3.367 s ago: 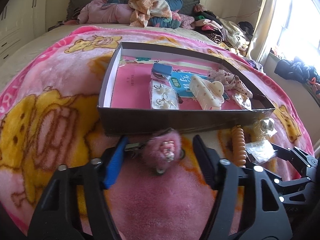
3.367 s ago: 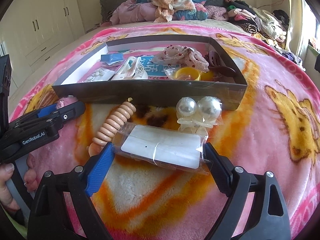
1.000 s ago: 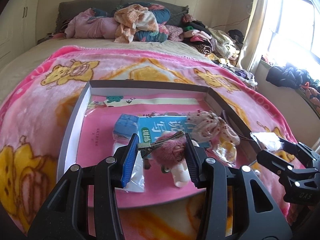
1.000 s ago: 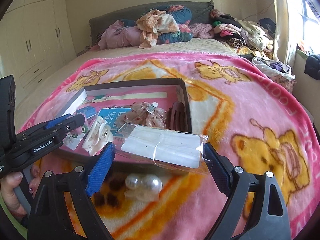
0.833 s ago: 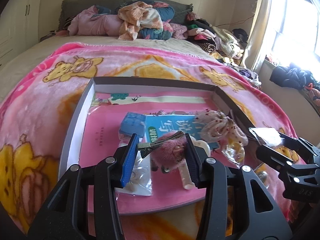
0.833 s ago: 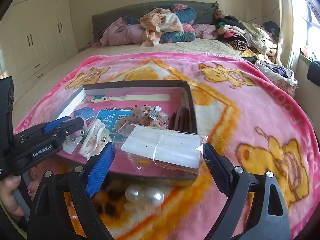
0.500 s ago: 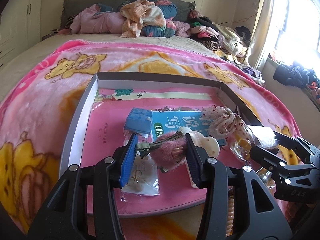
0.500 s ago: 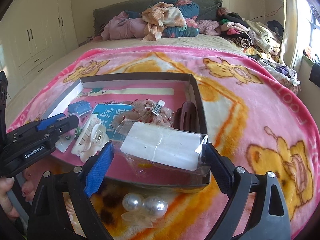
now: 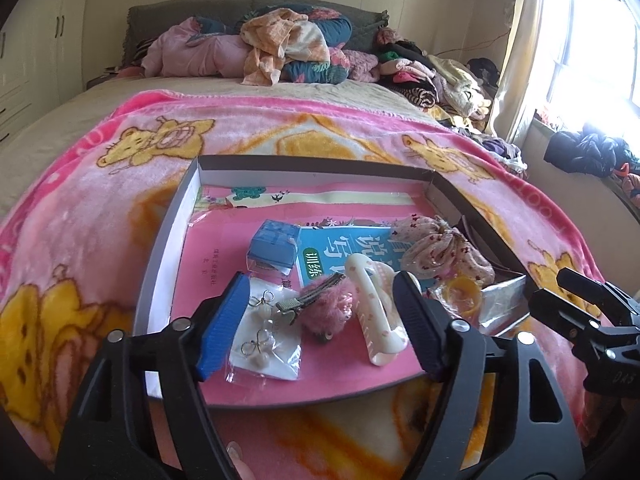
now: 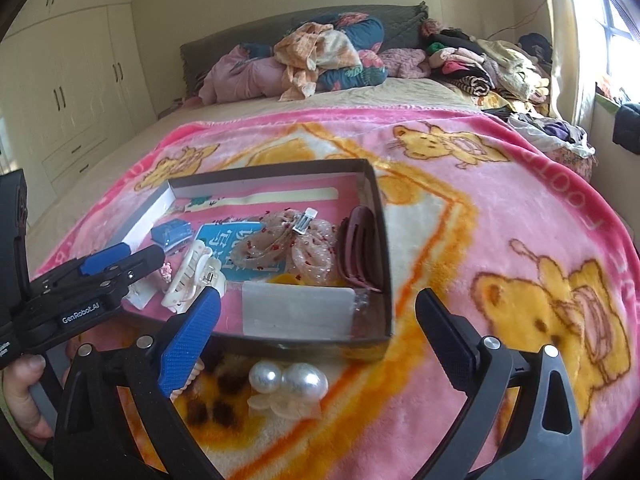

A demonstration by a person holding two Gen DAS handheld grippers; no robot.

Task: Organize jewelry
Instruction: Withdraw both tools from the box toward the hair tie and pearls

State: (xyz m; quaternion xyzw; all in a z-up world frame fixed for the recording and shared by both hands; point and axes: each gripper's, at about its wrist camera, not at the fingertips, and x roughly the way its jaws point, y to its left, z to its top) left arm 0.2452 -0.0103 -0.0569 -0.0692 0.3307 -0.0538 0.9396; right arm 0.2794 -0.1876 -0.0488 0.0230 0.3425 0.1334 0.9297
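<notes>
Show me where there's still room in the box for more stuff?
The box has bare pink floor along its left wall, beside the blue case, and along the far wall. The near right corner is crowded: cream claw clip, fuzzy pink clip, clear packet.

Both black two-finger grippers, left (image 9: 320, 316) and right (image 10: 320, 320), tilt downward side by side, their jaws just spread wide and pressing on nothing

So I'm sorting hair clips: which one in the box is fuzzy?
The pink pompom clip, lying between the left gripper's open fingers; the cream claw clip beside it is smooth plastic.
</notes>
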